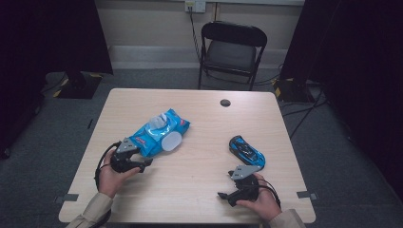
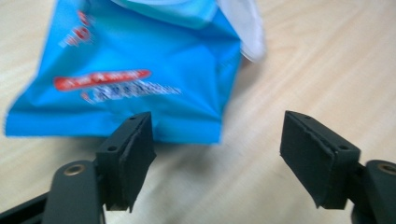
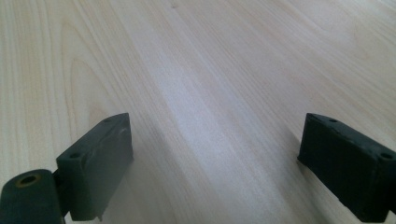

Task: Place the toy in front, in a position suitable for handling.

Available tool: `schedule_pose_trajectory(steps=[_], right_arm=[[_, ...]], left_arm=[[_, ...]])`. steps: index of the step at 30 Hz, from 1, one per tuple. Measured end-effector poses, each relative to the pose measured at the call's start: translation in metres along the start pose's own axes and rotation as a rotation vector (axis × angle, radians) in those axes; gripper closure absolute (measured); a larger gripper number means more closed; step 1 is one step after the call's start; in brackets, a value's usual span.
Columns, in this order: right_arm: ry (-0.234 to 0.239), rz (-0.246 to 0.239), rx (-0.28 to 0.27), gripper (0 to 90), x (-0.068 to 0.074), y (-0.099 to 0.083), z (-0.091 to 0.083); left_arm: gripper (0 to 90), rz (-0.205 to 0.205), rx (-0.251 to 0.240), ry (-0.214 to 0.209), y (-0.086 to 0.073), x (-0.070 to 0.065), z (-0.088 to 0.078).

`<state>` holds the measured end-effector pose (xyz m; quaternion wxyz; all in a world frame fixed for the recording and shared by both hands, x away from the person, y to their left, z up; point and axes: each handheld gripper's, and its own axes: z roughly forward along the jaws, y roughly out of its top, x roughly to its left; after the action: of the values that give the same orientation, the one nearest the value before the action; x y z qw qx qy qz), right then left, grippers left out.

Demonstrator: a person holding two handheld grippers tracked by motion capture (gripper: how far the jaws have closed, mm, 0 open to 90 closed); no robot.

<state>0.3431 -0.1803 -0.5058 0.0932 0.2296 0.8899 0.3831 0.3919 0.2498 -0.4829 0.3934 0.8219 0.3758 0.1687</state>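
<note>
High view: blue wipes pack [image 1: 159,132] lying left of centre on the table [image 1: 199,190], left gripper [image 1: 142,165] at its near end, right gripper [image 1: 223,194] idle near a blue toy car [image 1: 246,151]. Left gripper view: jaws wide, empty, pack's sealed edge [image 2: 116,126] just ahead. Right gripper view: jaws spread over bare wood, nothing held. Likely lining up a grasp; next, ease forward and close on the edge.

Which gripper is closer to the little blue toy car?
The right gripper. It sits just below the blue toy car, without touching it. The left gripper is across the table, beside the blue wet-wipes pack.
</note>
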Motion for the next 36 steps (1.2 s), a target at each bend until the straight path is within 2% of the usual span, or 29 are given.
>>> schedule_pose_trajectory(steps=[2,3,6,9,15,16,21,25,26,28,31,33,34,36], right_arm=[[0.0,-0.001,0.0,8.8,0.0,0.0,0.0],[0.0,-0.001,0.0,8.8,0.0,0.0,0.0],[0.0,0.0,0.0,8.8,0.0,0.0,0.0],[0.0,0.0,0.0,8.8,0.0,0.0,0.0],[0.0,0.0,0.0,8.8,0.0,0.0,0.0],[0.0,0.0,0.0,8.8,0.0,0.0,0.0],[0.0,0.0,0.0,8.8,0.0,0.0,0.0],[0.0,0.0,0.0,8.8,0.0,0.0,0.0],[0.0,0.0,0.0,8.8,0.0,0.0,0.0],[0.0,0.0,0.0,8.8,0.0,0.0,0.0],[0.0,-0.001,0.0,8.8,0.0,0.0,0.0],[0.0,0.0,0.0,8.9,0.0,0.0,0.0],[0.0,0.002,0.001,9.1,0.0,0.0,0.0],[0.0,0.002,0.0,9.5,0.0,0.0,0.0]], left_arm=[[24.5,0.013,0.015,-0.028,-0.005,-0.008,-0.003],[23.4,0.013,0.015,-0.028,-0.005,-0.008,-0.003],[22.1,0.048,0.044,-0.057,-0.01,-0.019,-0.004],[21.3,0.056,0.051,-0.075,-0.014,-0.025,-0.004],[21.3,0.066,0.046,-0.062,-0.013,-0.023,-0.004],[21.4,0.056,0.028,-0.056,-0.011,-0.022,-0.006],[21.4,0.043,0.017,-0.044,-0.01,-0.017,-0.009],[21.8,0.038,-0.001,-0.012,-0.007,-0.009,-0.011],[21.6,0.018,-0.002,-0.004,-0.006,-0.004,-0.009],[21.6,0.03,0.012,-0.008,-0.007,-0.002,-0.004],[22.1,0.027,0.022,-0.019,-0.007,-0.003,0.001],[20.0,0.035,0.033,-0.026,-0.007,-0.009,0.003],[19.0,0.057,0.041,-0.028,-0.006,-0.011,0.003],[19.1,0.056,0.035,-0.049,-0.006,-0.016,0.001]])
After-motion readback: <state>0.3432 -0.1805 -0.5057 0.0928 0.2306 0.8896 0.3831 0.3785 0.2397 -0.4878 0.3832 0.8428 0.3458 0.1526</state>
